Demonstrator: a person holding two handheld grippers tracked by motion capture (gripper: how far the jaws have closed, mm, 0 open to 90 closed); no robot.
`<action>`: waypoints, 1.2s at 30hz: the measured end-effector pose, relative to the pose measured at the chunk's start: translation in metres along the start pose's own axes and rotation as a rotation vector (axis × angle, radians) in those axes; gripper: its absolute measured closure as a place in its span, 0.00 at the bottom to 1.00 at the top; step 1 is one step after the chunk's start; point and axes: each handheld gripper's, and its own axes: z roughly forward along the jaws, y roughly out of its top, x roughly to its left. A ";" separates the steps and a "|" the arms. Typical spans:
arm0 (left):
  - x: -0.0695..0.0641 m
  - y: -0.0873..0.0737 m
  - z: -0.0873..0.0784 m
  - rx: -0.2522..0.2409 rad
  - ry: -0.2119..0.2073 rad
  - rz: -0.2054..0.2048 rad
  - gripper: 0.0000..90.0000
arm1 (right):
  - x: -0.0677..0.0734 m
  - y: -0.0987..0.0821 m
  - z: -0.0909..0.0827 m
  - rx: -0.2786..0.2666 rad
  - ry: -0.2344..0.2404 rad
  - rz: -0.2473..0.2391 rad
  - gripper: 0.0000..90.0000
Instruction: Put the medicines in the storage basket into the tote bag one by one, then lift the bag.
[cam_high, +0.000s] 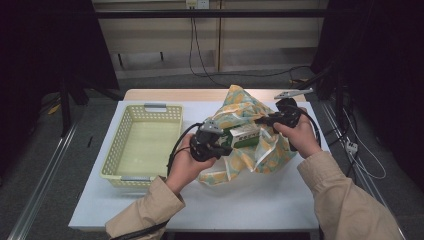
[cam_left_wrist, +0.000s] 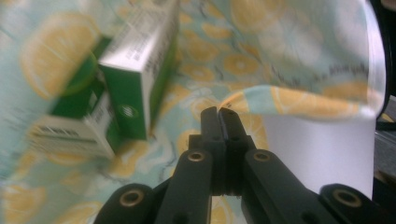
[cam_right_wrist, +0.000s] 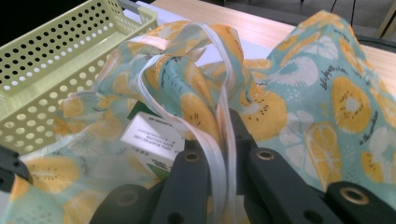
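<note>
While the right tool (cam_right_wrist: 224, 140) clamps the bag's white handle (cam_right_wrist: 219, 154), the lemon-print bag (cam_high: 250, 130) stays open. The left tool (cam_left_wrist: 218, 116), jaws together on nothing, hovers beside the green box (cam_left_wrist: 135, 70).

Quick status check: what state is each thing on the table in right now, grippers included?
Lemon-print bag: on the table, mouth pulled open, one side lifted.
Green and white carton: inside the bag, tilted.
Yellow basket: upright, nothing in it.
Left gripper: jaws shut, pinching the bag's edge.
Right gripper: jaws shut on the bag's cloth and white handle strap.
</note>
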 end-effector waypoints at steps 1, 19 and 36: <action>0.001 0.003 -0.002 -0.001 0.004 0.002 1.00 | 0.001 0.002 -0.002 -0.003 0.001 0.000 0.99; 0.030 0.074 -0.050 -0.104 0.095 -0.015 1.00 | 0.008 0.030 -0.019 -0.045 0.014 -0.028 0.99; 0.044 0.109 -0.058 -0.142 0.091 -0.038 1.00 | 0.007 0.052 -0.015 -0.077 0.029 -0.033 0.99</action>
